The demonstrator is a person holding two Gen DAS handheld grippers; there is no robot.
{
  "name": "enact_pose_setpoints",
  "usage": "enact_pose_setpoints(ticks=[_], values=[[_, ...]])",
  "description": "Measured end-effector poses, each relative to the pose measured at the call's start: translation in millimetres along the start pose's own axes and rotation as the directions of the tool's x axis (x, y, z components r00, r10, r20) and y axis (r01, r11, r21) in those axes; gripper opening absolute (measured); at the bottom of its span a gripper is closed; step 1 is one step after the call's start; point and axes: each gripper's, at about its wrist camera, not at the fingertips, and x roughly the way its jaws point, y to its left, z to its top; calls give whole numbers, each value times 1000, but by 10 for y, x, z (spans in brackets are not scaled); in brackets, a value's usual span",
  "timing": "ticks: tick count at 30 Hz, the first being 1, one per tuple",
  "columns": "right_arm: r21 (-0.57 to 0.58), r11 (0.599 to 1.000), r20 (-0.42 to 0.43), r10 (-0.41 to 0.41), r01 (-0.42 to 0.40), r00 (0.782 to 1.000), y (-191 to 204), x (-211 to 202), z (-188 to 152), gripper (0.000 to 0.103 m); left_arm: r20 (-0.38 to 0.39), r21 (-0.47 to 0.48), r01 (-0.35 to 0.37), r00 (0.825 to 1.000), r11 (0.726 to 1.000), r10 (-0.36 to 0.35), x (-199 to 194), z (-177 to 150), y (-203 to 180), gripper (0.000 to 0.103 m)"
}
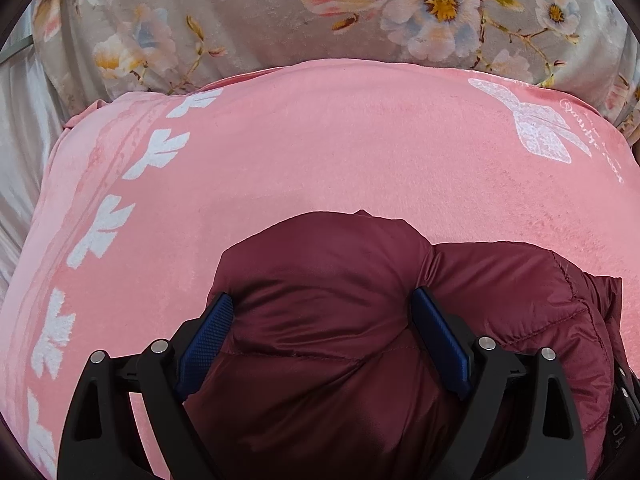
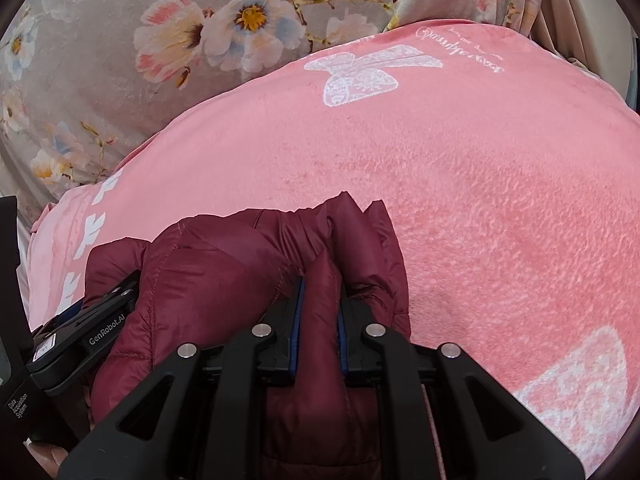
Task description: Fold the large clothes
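A maroon quilted puffer jacket (image 1: 332, 280) lies bunched on a pink blanket (image 1: 320, 152). My left gripper (image 1: 322, 300) stands wide, its blue pads (image 1: 208, 336) on either side of a thick puffed fold of the jacket that fills the gap. In the right wrist view my right gripper (image 2: 320, 292) is shut on a narrower fold of the jacket (image 2: 224, 272), near its gathered edge. The left gripper's body (image 2: 80, 328) shows at the left of that view, beside the jacket.
The pink blanket (image 2: 480, 200) with white butterfly and leaf prints covers the surface. A grey floral sheet (image 1: 240, 12) lies beyond it, also in the right wrist view (image 2: 120, 60). White fabric (image 1: 16, 140) shows at far left.
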Motion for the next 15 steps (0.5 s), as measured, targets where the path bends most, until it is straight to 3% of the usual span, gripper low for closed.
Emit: enact_pose_setpoints(ticks=[15], values=[[10,1000,3,13,-13,1000,-32,-1,5,12,3,3,-7,1000,1000,7,5,-6,-9,90]])
